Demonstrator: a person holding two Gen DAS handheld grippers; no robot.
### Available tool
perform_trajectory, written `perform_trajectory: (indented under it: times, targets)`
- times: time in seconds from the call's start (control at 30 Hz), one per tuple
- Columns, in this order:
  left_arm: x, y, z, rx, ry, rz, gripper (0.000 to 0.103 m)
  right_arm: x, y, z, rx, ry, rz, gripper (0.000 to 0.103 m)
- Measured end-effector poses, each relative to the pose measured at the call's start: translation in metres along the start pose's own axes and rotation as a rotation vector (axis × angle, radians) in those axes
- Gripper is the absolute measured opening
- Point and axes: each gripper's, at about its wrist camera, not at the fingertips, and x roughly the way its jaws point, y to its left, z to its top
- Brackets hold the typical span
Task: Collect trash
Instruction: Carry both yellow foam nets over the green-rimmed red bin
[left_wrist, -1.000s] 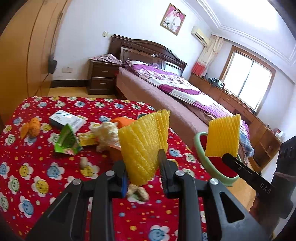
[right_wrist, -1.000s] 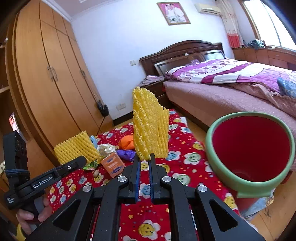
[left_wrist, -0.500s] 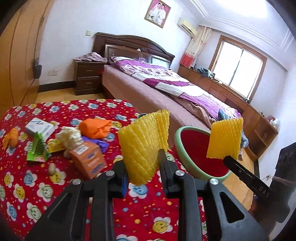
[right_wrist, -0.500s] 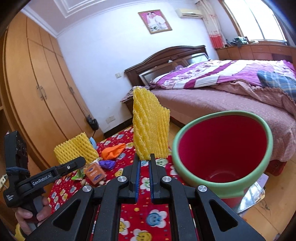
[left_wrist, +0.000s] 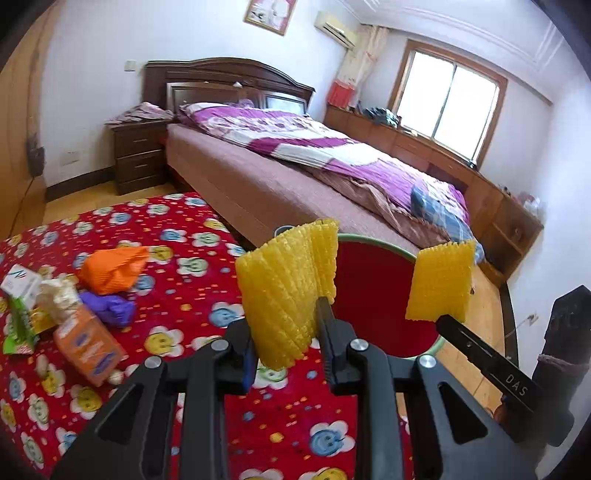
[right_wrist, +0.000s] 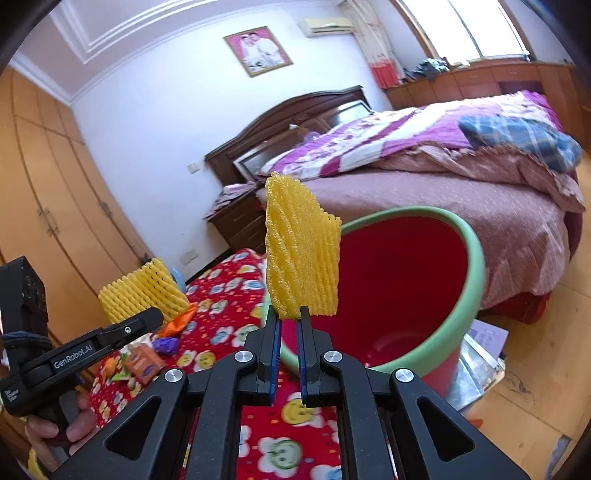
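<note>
My left gripper (left_wrist: 286, 325) is shut on a yellow foam fruit net (left_wrist: 284, 291), held upright over the red flowered cloth. My right gripper (right_wrist: 289, 321) is shut on a second yellow foam net (right_wrist: 301, 258), right in front of the red bin with a green rim (right_wrist: 476, 266). In the left wrist view that bin (left_wrist: 373, 295) stands just beyond the held net, with the right gripper's net (left_wrist: 439, 284) over its right rim. In the right wrist view the left gripper's net (right_wrist: 142, 291) sits at the left, above a hand (right_wrist: 59, 432).
More trash lies on the flowered cloth (left_wrist: 184, 295): an orange wrapper (left_wrist: 110, 269), a purple wad (left_wrist: 109, 308), an orange carton (left_wrist: 88, 347), a white box (left_wrist: 20, 282) and green packaging (left_wrist: 18, 328). A bed (left_wrist: 295, 166) stands behind the bin, a nightstand (left_wrist: 138, 155) beside it.
Both grippers have swung rightward with their nets toward the bin, which now looms larger and nearer. The pile of trash has slid to the left of both views.
</note>
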Motion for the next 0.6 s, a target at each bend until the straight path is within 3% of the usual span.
perform_trajectory:
  times: [0.6]
  targets:
    - [0.079,-0.049,-0.004,0.132,0.132,-0.051,0.030,0.013,-0.047,0.004,0.062,0.011,-0.076,0.012]
